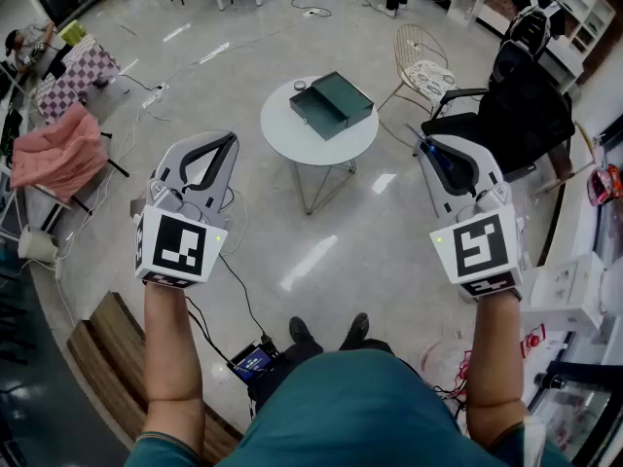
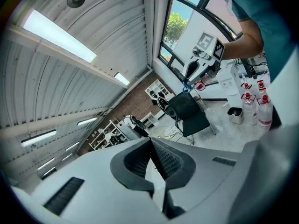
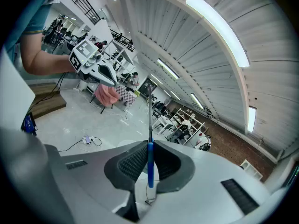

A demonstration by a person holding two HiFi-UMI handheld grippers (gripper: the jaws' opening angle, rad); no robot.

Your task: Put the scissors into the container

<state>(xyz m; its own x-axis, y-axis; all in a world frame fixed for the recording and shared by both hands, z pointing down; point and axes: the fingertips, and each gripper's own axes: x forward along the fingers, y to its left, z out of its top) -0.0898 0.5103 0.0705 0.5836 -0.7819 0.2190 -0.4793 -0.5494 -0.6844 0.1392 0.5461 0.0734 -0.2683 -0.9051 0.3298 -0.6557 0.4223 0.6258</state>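
Round white bench (image 1: 292, 144) sits out front with the green container (image 1: 336, 103) on it. Left tongs (image 2: 150, 140) are pinched together, nothing in them. Right tongs (image 3: 149, 143) are clamped on the scissors (image 3: 150, 167), up in the air well away from the container. Scissors run lengthwise along the tongs, blades poking out past the tips, blue handle back between the pads.

Large lab-like hall, arched corrugated ceiling (image 3: 187, 45), brick wall (image 3: 229, 141), shelving (image 3: 189, 120), office chair (image 1: 516, 115), cables (image 1: 313, 12) across polished floor (image 1: 389, 251)

Scissors (image 3: 149, 169) edge-on, mostly out of sight within right claw (image 3: 148, 146).
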